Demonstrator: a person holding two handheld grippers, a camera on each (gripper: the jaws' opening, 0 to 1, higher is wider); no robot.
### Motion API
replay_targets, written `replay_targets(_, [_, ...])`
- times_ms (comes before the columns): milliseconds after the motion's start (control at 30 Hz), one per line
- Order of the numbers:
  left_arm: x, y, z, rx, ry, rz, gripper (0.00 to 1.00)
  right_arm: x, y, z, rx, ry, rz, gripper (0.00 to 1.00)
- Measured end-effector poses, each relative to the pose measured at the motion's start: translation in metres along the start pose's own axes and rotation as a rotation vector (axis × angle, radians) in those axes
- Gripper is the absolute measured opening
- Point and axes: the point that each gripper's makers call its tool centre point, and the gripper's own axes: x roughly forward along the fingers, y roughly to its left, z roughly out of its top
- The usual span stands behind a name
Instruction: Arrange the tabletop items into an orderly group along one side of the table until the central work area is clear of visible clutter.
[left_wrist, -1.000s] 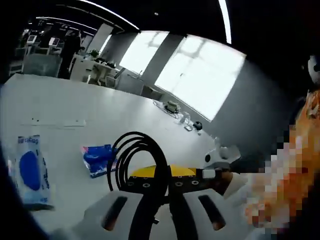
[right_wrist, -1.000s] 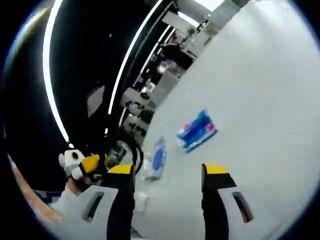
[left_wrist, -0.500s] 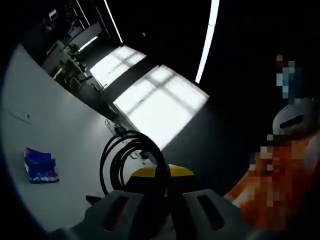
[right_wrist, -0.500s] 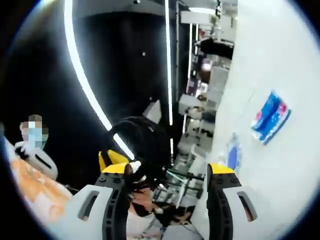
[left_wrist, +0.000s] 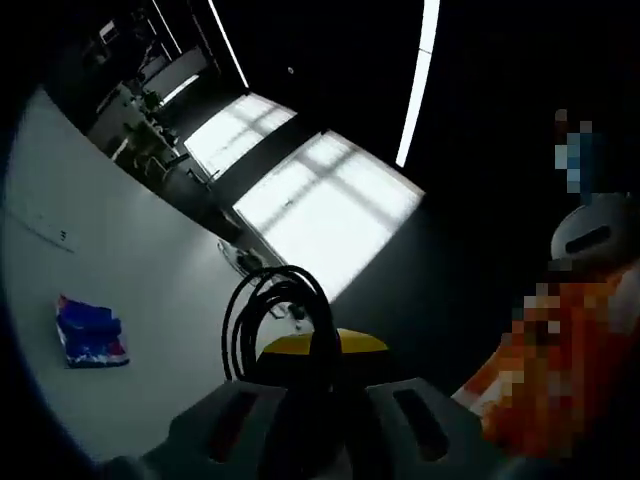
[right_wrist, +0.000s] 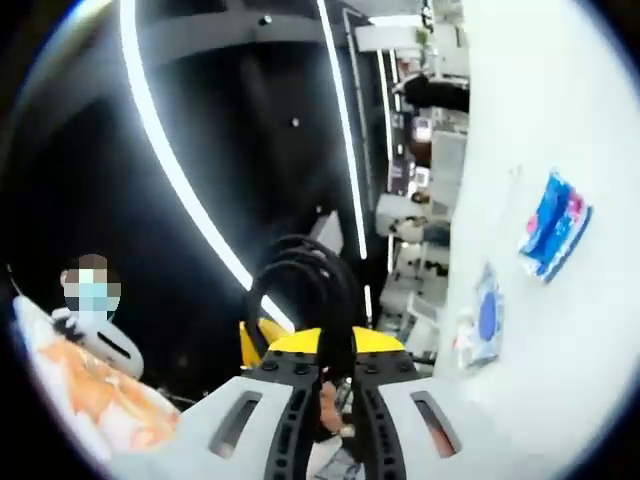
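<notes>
While up off the white surface, both grippers clamped on the same coiled black cable. Left gripper fingers pinched tight on the cable's lower part, loop sticking up just above the yellow tips. Right gripper fingers closed narrow around the cable too, coil rising straight out from between them. Blue-and-red packet lying flat on the surface, well apart from the fingers. Blue-and-white pouch near it in the right gripper view.
</notes>
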Motion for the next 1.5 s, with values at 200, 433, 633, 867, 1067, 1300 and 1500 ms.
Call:
replay_targets(200, [-0.011,0.024,-0.007,-0.005,0.021,0.095,0.02,-0.004,-0.009,-0.002,-0.17,0.128,-0.151,0.0])
replay_targets(433, [-0.023,0.069,-0.03,0.008,0.126,0.302,0.04,-0.008,-0.015,0.021,-0.249,0.117,-0.255,0.0])
replay_targets(633, [-0.034,0.107,-0.056,-0.054,0.18,0.425,0.05,-0.005,-0.035,0.011,-0.425,0.275,-0.379,0.0])
replay_targets(867, [-0.046,0.155,-0.084,-0.119,0.246,0.553,0.06,-0.008,-0.091,0.002,-0.432,0.415,-0.555,0.0])
replay_targets(1067, [-0.055,0.194,-0.107,-0.187,0.278,0.66,0.06,-0.02,-0.139,-0.003,-0.407,0.48,-0.708,0.0])
replay_targets(1300, [-0.056,0.22,-0.122,-0.222,0.324,0.715,0.06,-0.025,-0.169,-0.002,-0.418,0.532,-0.777,0.0])
replay_targets(1500, [-0.059,0.233,-0.135,-0.242,0.374,0.744,0.06,-0.031,-0.193,-0.003,-0.414,0.579,-0.829,0.0])
